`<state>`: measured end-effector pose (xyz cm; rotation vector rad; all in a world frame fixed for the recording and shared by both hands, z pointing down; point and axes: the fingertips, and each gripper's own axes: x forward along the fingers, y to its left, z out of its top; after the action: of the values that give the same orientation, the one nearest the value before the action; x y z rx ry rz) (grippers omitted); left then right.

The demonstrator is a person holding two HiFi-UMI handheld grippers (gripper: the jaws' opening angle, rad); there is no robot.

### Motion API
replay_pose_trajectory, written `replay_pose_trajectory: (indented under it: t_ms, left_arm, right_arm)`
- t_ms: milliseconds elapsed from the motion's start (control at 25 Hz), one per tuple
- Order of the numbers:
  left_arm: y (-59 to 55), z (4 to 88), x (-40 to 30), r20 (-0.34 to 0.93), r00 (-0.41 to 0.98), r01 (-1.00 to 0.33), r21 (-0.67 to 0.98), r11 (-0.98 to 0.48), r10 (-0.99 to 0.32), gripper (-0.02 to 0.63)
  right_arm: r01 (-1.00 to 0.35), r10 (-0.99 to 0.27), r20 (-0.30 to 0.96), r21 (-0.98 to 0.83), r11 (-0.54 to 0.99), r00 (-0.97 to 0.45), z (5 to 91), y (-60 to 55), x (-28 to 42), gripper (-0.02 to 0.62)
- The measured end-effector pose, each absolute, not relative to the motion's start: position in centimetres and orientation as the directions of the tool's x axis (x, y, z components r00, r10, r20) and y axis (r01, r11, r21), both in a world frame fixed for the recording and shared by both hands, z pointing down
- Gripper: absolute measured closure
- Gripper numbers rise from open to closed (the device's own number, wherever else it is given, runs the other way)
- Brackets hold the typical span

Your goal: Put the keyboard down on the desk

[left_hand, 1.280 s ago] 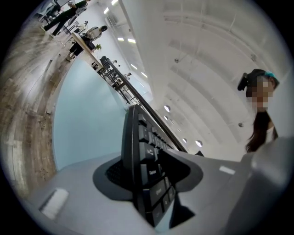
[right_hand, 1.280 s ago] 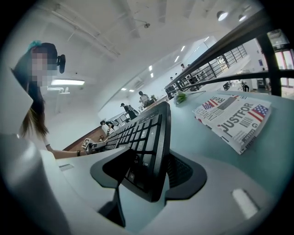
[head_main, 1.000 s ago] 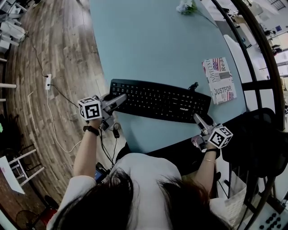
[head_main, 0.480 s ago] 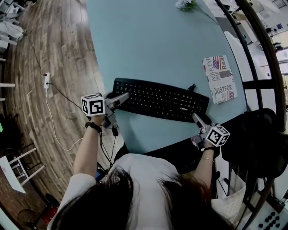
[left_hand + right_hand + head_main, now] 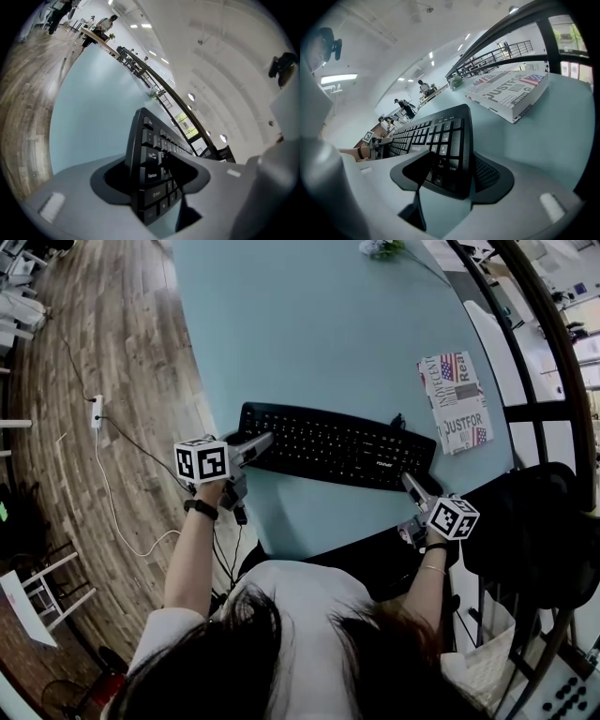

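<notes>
The black keyboard [image 5: 337, 448] lies flat on the pale blue desk [image 5: 309, 324], near its front edge. My left gripper [image 5: 265, 441] is at the keyboard's left end, which sits between the jaws in the left gripper view [image 5: 152, 164]. My right gripper [image 5: 409, 483] is at the front right corner, seen between the jaws in the right gripper view [image 5: 445, 159]. Both pairs of jaws have just been opening. The pads stand a little off the keyboard's faces, and it rests on the desk.
A printed book [image 5: 455, 404] lies on the desk right of the keyboard, also in the right gripper view [image 5: 511, 91]. Flowers [image 5: 380, 247] stand at the far edge. A power strip [image 5: 97, 411] and cables lie on the wooden floor at the left. A dark chair [image 5: 534, 521] is at the right.
The left gripper's marker cube has shifted right and slightly down in the view. The right gripper has barely moved. The keyboard sits a little further onto the desk, its ends still between the jaws.
</notes>
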<state>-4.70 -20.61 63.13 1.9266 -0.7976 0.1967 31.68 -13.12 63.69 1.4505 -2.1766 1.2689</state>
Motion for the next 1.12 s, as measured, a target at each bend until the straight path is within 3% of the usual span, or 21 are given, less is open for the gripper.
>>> replay_pose_trajectory:
  t_ms: [600,1120]
  left_arm:
    - [-21.2,64.1,-6.0,0.577,0.641,-0.750,0.611,-0.252,-0.506,0.261]
    - [-21.1,64.1,-7.4,0.596,0.554,-0.821,0.506,-0.264,-0.581,0.255]
  right_arm:
    - [-0.877,-0.633,0.652,-0.471,0.096,-0.419,63.9,-13.1,31.7,0.333]
    - [-0.915,-0.682,0.653,-0.400,0.058,-0.329,63.5,-13.1,32.2,0.324]
